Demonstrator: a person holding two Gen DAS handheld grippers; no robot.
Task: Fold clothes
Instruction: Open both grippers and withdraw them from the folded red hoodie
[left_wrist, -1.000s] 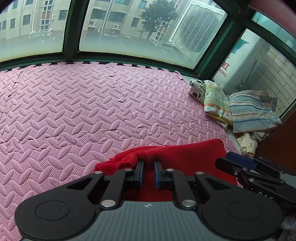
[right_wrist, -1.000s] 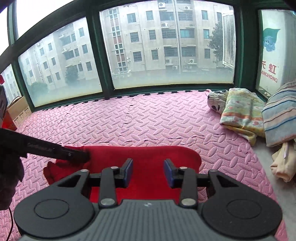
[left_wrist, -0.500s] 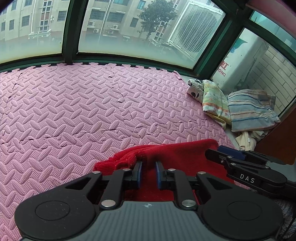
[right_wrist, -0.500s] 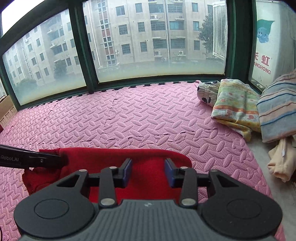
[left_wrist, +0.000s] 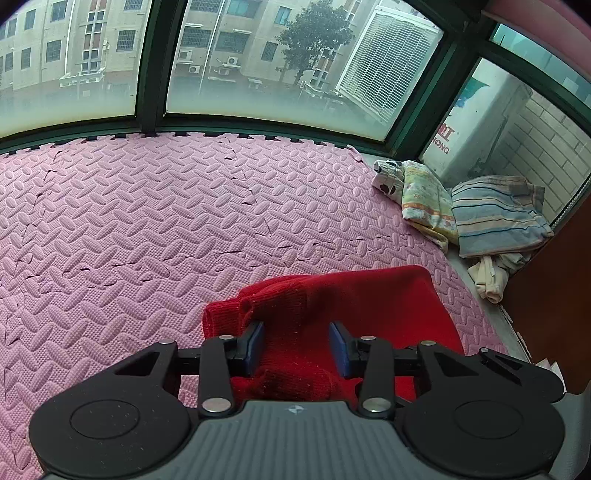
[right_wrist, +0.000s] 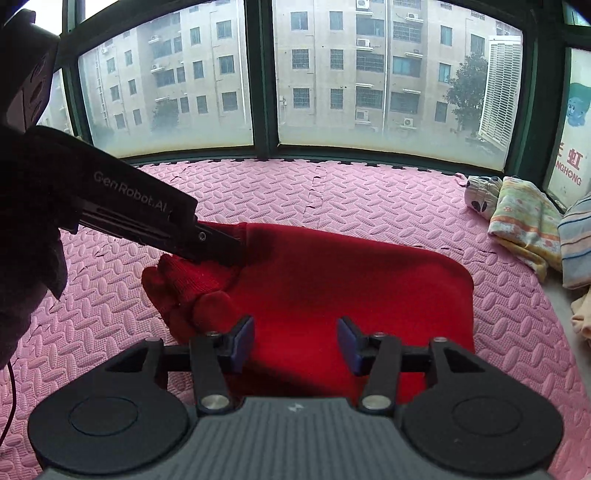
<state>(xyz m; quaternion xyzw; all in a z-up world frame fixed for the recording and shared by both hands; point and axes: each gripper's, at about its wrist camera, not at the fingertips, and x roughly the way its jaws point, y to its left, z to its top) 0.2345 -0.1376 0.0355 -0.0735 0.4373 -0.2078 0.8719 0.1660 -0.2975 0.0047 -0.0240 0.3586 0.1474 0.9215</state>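
Observation:
A red knitted garment (left_wrist: 332, 306) lies folded on the pink foam mat (left_wrist: 147, 221), with bunched sleeve ends at its left side (right_wrist: 184, 291). My left gripper (left_wrist: 297, 347) is open just above the garment's left part, its blue pads apart and holding nothing. It shows from the side in the right wrist view (right_wrist: 229, 251), its tip at the garment's far left edge. My right gripper (right_wrist: 295, 343) is open and empty above the garment's near edge.
A pile of folded clothes sits at the mat's right edge: a floral yellow piece (left_wrist: 424, 199), a striped blue one (left_wrist: 498, 218) and a cream one (left_wrist: 487, 277). Windows with dark green frames (right_wrist: 264, 92) bound the far side. A brown panel (left_wrist: 554, 295) stands at right.
My left gripper has opened and let go of the red garment's edge. The right gripper has drawn back to the right, out of the left wrist view.

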